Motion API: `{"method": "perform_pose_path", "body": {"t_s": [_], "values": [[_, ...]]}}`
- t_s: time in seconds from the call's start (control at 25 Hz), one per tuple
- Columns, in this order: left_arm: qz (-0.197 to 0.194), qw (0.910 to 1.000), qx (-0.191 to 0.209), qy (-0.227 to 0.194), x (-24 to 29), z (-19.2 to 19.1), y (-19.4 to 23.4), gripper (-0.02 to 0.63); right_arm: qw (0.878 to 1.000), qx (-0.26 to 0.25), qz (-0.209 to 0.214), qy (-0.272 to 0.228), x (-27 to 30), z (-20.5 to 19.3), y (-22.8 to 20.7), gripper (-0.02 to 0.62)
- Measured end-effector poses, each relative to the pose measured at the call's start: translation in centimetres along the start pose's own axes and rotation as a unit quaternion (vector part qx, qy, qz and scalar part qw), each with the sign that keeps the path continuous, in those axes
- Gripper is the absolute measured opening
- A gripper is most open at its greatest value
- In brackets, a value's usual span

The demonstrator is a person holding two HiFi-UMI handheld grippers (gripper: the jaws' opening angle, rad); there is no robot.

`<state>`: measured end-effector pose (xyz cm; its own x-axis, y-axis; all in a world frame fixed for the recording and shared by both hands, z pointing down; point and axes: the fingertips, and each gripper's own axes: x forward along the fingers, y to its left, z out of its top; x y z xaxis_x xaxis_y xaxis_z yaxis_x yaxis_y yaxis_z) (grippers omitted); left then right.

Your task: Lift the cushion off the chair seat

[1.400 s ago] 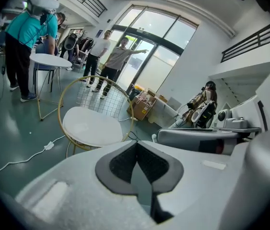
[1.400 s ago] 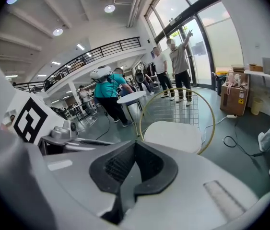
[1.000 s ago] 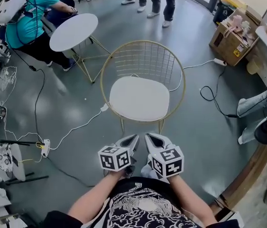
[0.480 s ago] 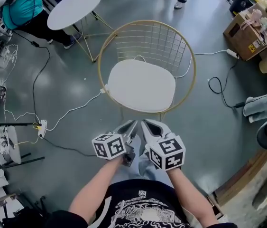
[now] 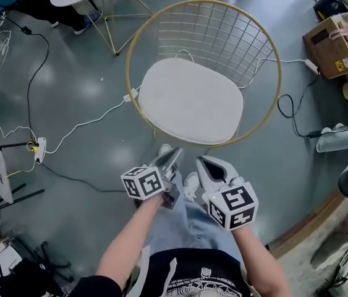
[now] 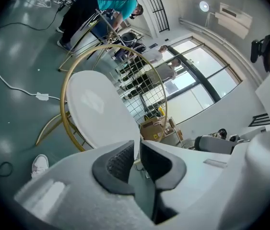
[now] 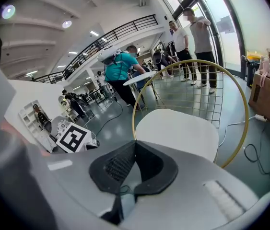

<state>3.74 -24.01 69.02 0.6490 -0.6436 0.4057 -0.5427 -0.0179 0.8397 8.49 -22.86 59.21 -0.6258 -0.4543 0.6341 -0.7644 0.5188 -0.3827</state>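
Short of the white cushion [image 5: 192, 101], flat on the gold wire chair [image 5: 217, 33] at upper centre: left gripper [image 5: 172, 156] opening, gap narrow and empty; right gripper [image 5: 206, 164] closed on nothing. Risks nudging the cushion backward if brought in this narrow, or biting the chair along with its near edge.

Head view looks steeply down on the chair [image 5: 217, 39]; both gripper views face it from low nearby.

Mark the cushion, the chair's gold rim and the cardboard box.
cushion [image 5: 191, 101]: head view, middle of its white top.
chair rim [image 5: 204, 0]: head view, far arc of the gold hoop.
cardboard box [image 5: 337, 54]: head view, its brown side face.
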Motion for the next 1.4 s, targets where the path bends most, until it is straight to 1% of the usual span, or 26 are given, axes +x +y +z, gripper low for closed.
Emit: {"method": "perform_pose_path", "body": {"t_s": [0.12,0.2,0.28,0.36,0.44,0.64,0.72,0.84,1.0,1.08,1.16,1.2,1.24,1.32,1.4], "values": [[-0.002,0.9998,-0.018,0.002,0.9,0.1,2.5,0.053,1.0,-0.001,-0.003,0.012,1.5,0.1,-0.3,-0.003],[0.004,0.9995,-0.029,0.007,1.4,0.3,4.6,0.063,1.0,-0.002,-0.002,0.019,2.5,0.3,-0.3,-0.003],[0.012,0.999,-0.041,0.014,2.1,0.2,6.6,0.103,1.0,-0.002,-0.001,0.024,3.4,0.4,-0.3,-0.003],[0.014,0.9983,-0.053,0.019,2.6,0.1,8.0,0.125,1.0,0.001,-0.001,0.03,4.0,0.2,-0.2,-0.003],[0.014,0.9978,-0.062,0.022,2.9,-0.1,9.0,0.138,0.999,0.007,0.0,0.037,4.5,-0.1,-0.2,-0.003],[0.015,0.9959,-0.083,0.033,4.0,-0.7,11.2,0.193,0.999,0.014,-0.002,0.049,5.8,-0.6,-0.5,-0.003],[0.015,0.9949,-0.093,0.036,4.5,-0.9,11.8,0.195,0.998,0.018,-0.005,0.052,6.0,-0.8,-0.7,-0.003],[0.012,0.9945,-0.097,0.036,5.0,-0.7,12.4,0.195,0.998,0.026,-0.011,0.058,6.3,-1.3,-1.2,-0.003],[-0.018,0.9937,-0.106,0.031,6.0,-0.1,11.9,0.192,0.997,0.037,-0.021,0.067,6.3,-2.0,-2.0,-0.003],[-0.019,0.994,-0.104,0.029,6.4,0.1,11.9,0.183,0.996,0.042,-0.024,0.069,6.4,-2.3,-2.2,-0.003],[-0.014,0.9928,-0.115,0.029,6.5,0.0,12.2,0.149,0.996,0.046,-0.025,0.07,6.5,-2.5,-2.3,-0.003],[-0.012,0.9914,-0.127,0.03,6.5,-0.2,12.3,0.12,0.996,0.048,-0.026,0.07,6.5,-2.6,-2.3,-0.003],[-0.01,0.9899,-0.138,0.031,6.5,-0.3,12.4,0.065,0.996,0.049,-0.026,0.07,6.5,-2.7,-2.3,-0.003],[-0.011,0.9884,-0.148,0.033,6.3,-0.3,12.5,0.047,0.996,0.051,-0.028,0.07,6.4,-2.8,-2.4,-0.003],[-0.015,0.9892,-0.141,0.035,6.1,0.1,12.0,0.039,0.996,0.051,-0.03,0.067,6.3,-2.8,-2.6,-0.003]]}}
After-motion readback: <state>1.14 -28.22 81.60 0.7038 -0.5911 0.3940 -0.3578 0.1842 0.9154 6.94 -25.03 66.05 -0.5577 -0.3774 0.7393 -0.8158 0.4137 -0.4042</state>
